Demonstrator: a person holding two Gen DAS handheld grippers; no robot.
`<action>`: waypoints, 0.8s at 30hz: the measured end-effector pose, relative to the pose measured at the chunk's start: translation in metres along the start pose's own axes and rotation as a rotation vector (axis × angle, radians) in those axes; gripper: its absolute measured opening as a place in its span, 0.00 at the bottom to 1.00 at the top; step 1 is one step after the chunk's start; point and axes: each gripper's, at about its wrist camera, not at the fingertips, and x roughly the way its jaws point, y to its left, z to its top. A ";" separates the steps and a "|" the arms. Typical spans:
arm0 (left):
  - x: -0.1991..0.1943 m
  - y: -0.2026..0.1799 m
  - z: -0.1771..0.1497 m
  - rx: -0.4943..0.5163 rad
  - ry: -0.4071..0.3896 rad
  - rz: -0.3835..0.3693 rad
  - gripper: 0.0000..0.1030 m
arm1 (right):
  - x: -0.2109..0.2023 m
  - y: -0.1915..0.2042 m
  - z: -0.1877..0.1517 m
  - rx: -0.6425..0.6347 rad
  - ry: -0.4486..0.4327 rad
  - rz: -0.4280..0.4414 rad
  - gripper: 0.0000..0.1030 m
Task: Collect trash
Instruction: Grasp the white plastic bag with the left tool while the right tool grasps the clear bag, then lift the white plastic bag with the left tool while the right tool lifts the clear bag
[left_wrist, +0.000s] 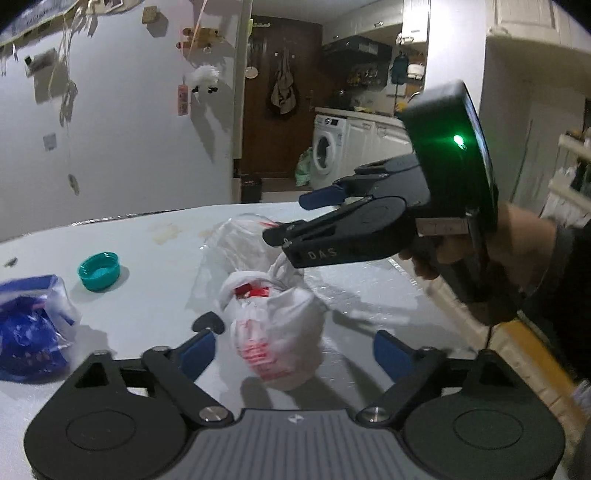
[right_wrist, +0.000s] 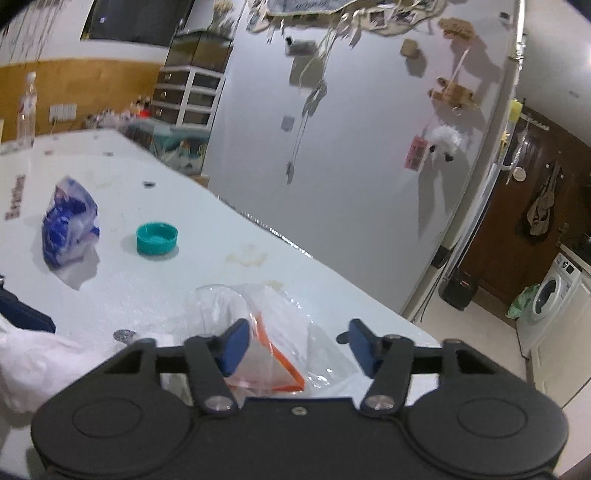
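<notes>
Trash on the table: we straddle a knotted white bag with wide left tongs; half-open right tongs flank a clear bag, gripping nothing.

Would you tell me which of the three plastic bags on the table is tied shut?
The white bag with red print, between the left gripper's fingers; the clear bag and blue bag lie loose.

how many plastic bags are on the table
3: a knotted white plastic bag with red print between the left jaws, a clear plastic bag with an orange strip under the right jaws, a blue-and-white crumpled bag far left. Others may be hidden.
</notes>
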 end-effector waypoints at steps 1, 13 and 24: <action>0.001 0.000 0.000 -0.003 0.003 0.017 0.80 | 0.004 0.003 0.000 -0.015 0.018 0.002 0.48; -0.009 0.014 0.004 -0.127 -0.033 0.109 0.58 | -0.001 0.017 -0.006 -0.039 0.052 -0.015 0.16; -0.005 0.006 0.000 -0.118 0.040 0.088 0.46 | -0.030 0.003 -0.016 0.002 0.076 -0.062 0.14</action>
